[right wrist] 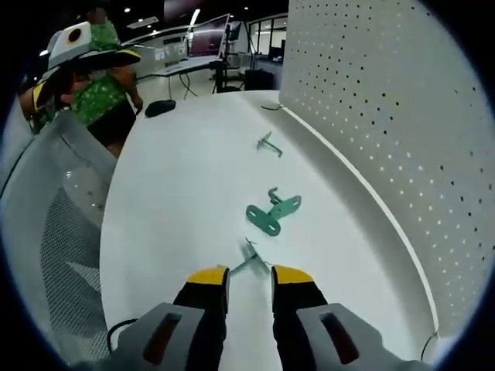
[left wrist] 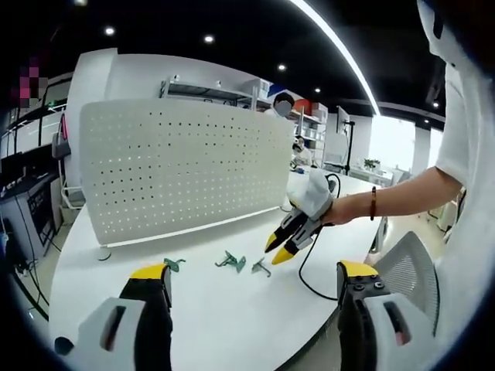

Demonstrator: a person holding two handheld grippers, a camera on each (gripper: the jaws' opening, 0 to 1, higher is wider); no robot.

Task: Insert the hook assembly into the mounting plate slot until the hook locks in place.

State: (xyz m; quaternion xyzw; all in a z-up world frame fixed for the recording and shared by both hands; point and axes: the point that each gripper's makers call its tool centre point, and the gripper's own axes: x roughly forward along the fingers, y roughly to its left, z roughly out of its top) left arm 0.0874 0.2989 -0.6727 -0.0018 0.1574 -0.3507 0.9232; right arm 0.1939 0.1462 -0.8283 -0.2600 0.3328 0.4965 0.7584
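On the white table (right wrist: 170, 193), the right gripper (right wrist: 249, 278), jaws slightly apart and clamped on nothing, points at a green hook piece (right wrist: 249, 261) at twelve o'clock, long axis slanting toward two, while the left gripper (left wrist: 255, 278) hangs wide open farther back.

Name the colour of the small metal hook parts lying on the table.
Green, a teal shade; the hook parts show best in the right gripper view.

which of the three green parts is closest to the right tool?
The thin hook lying just ahead of the right tool, between its tips. The slotted plate lies beyond it, and the third part is farthest, near the pegboard.
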